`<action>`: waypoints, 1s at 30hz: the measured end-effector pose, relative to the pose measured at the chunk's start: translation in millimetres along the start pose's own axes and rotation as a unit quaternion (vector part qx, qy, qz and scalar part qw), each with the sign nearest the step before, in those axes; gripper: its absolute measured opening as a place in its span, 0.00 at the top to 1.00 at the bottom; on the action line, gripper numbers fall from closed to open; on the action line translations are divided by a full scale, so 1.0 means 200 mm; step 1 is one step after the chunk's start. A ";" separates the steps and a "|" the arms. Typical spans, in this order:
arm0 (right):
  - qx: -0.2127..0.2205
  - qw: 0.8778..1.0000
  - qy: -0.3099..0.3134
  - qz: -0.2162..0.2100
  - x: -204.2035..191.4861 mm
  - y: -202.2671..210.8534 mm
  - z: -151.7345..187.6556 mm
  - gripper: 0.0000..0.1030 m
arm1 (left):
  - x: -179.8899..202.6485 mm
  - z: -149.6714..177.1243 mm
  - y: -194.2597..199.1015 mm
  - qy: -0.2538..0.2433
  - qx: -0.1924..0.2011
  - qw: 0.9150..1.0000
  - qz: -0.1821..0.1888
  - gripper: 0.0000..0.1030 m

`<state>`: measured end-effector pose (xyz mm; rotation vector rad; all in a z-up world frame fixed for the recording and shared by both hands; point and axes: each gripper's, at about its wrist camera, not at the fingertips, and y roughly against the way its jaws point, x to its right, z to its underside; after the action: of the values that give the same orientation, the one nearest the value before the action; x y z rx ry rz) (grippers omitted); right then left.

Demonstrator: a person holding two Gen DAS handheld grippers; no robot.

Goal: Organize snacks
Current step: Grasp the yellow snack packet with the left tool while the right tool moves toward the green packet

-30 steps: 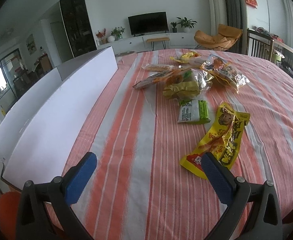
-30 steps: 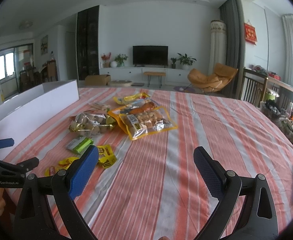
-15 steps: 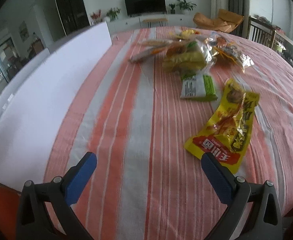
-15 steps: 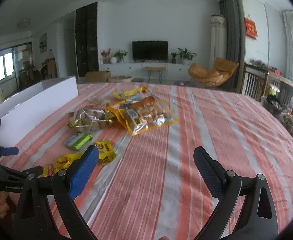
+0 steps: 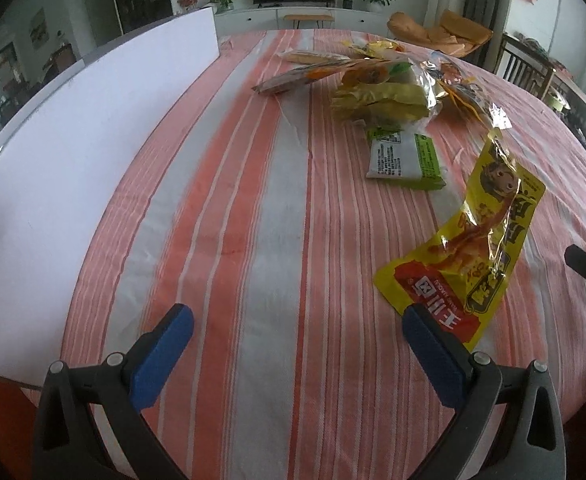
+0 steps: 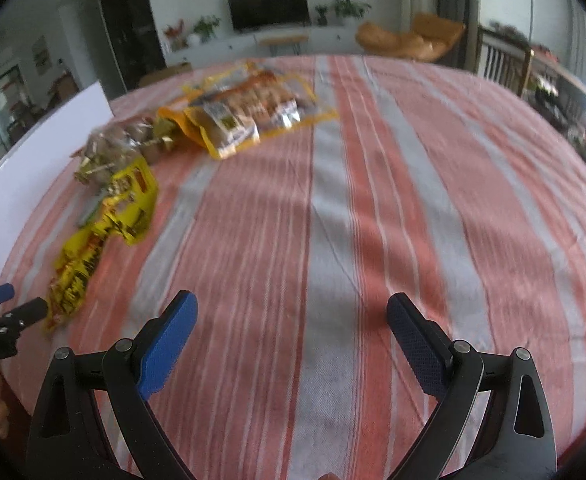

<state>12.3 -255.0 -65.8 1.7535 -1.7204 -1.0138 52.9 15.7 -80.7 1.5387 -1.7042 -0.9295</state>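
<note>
Striped tablecloth (image 5: 277,208) below; left gripper (image 5: 297,324), right gripper (image 6: 293,316) spread wide.

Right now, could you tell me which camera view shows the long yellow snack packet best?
The left wrist view: the yellow snack packet lies sharp and near, print readable, its near end partly behind the open left gripper's right finger. The right wrist view shows the packet blurred at the left edge, far from the open right gripper.

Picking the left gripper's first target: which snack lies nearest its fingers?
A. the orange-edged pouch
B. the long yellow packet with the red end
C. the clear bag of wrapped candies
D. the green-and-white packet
B: the long yellow packet has its red end right beside the left gripper's right-hand finger; the others lie farther up the table.
</note>
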 end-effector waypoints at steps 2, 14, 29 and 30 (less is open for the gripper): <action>0.002 1.000 0.003 0.004 0.00 0.00 0.00 0.06 | 0.00 0.00 0.00 -0.005 0.004 1.000 0.002 0.00; 0.006 1.000 0.012 0.007 -0.01 -0.01 -0.01 0.05 | -0.04 -0.18 0.17 -0.021 0.006 0.993 0.120 0.00; 0.019 0.999 -0.039 -0.002 0.10 0.03 -0.04 0.06 | 0.54 -0.32 -0.12 -0.207 -0.089 0.967 0.119 0.42; 0.020 0.999 -0.046 -0.002 0.12 0.04 -0.04 0.06 | 0.52 -0.33 -0.12 -0.194 -0.085 0.971 0.115 0.44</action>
<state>12.2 -281.0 -59.1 1.7616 -1.8049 -1.0846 109.9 -95.1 -64.6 1.0678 -1.9610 -1.2752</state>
